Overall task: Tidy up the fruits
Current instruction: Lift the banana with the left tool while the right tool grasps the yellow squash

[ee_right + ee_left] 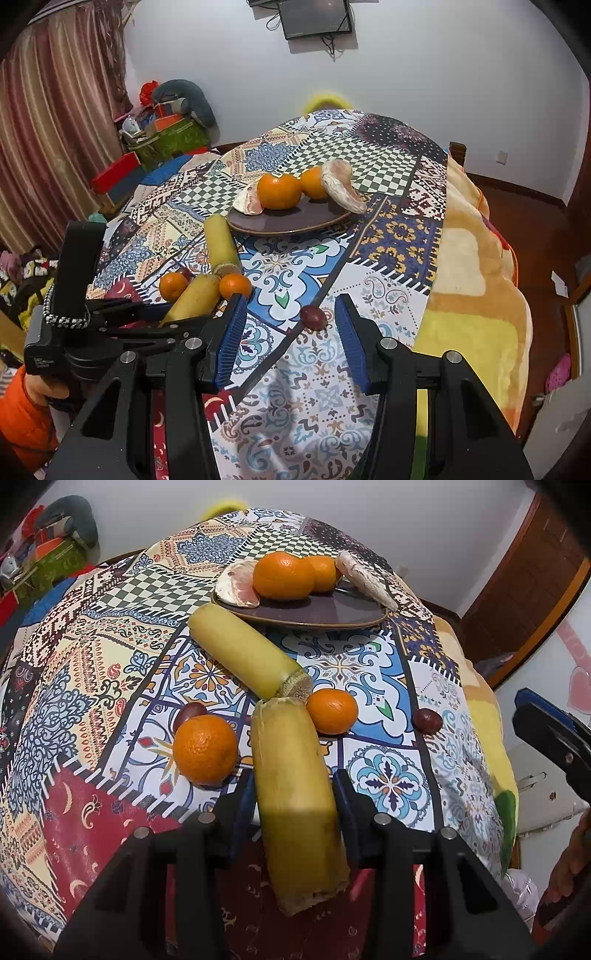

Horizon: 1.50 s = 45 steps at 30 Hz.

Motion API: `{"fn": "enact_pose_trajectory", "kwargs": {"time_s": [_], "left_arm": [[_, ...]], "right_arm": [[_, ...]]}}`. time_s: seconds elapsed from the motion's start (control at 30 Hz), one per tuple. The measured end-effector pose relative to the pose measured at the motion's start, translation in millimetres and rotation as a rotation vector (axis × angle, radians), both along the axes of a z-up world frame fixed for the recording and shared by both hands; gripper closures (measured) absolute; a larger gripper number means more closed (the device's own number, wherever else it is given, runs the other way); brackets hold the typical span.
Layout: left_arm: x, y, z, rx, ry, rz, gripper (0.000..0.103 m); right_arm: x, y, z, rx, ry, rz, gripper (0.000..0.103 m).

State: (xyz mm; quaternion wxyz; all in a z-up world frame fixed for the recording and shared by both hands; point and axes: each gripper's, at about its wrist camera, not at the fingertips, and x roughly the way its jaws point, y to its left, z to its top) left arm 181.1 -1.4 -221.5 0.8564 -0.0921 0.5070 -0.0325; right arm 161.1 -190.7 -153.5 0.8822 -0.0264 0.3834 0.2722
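While its long axis runs almost straight away from the left wrist camera, the near sugarcane piece (295,794) sits between the fingers of the left gripper (293,779), its cut near end toward the camera and its far end pointing at the plate (332,616); the jaws are closed in against its sides, though the view does not settle whether it is lifted off the cloth. Just beyond its far tip lies a second sugarcane piece (243,650), angled from near the plate's rim down toward the first, their ends nearly meeting. One tangerine (205,749) sits just left of the held piece and another (332,710) just right of it, with a dark red fruit (190,712) behind the left one. On the plate rest two tangerines (282,576) between two pomelo segments (238,583). Farther right, the right gripper (291,306) hangs with jaws wide apart and nothing in them, a small dark red fruit (313,316) lying on the patterned tablecloth (388,240) between its fingertips.
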Motion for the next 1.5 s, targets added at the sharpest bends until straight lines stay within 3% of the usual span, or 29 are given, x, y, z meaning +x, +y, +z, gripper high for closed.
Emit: {"fn": "enact_pose_trajectory", "kwargs": {"time_s": [0.27,0.53,0.87,1.43,1.5], "left_arm": [[-20,21,37,-0.024,-0.1,0.015,0.065],[-28,56,73,0.034,-0.202,0.055,0.065],[-16,113,46,0.044,-0.159,0.142,0.065],[4,128,21,0.029,-0.161,0.144,0.065],[5,127,21,0.033,-0.162,0.144,0.065]], "right_arm": [[9,11,3,-0.003,-0.006,0.011,0.057],[22,48,-3,-0.007,0.016,0.076,0.057],[55,120,-28,-0.07,0.078,0.189,0.057],[86,172,-67,-0.209,0.144,0.258,0.057],[88,174,-69,-0.21,0.141,0.251,0.062]]}}
